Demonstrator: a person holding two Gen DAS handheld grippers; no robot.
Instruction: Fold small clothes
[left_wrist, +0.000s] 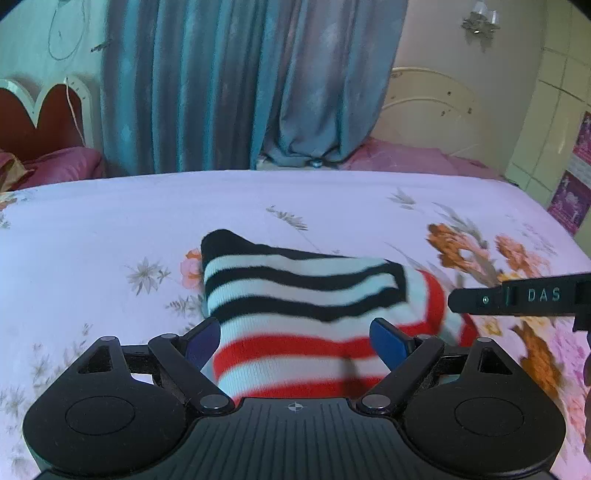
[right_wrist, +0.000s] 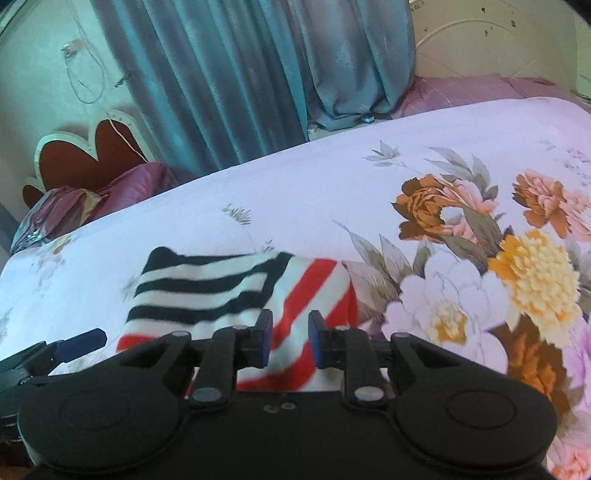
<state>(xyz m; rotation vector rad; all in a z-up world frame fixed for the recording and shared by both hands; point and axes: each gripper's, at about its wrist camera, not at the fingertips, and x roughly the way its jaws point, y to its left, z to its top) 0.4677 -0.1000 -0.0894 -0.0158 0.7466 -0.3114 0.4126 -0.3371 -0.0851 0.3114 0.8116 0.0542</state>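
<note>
The sock (left_wrist: 295, 291) is lying on the bed (left_wrist: 110, 221), folded, long axis running left to right. Both tools are tilting downward: left tool (left_wrist: 295, 341) gaping wide, right tool (right_wrist: 290, 341) narrow, gripping nothing.

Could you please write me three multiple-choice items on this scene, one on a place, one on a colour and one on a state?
1. Where does the striped clothing lie? A on the floral bedsheet; B on a chair; C on the floor.
2. Which stripes show below the black-striped part? A green; B red; C yellow.
3. How do the jaws of the left gripper stand? A shut tight; B out of view; C wide apart.
A: flowered sheet surrounds it. B: red stripes show nearer the camera. C: its fingers flank the cloth.
</note>
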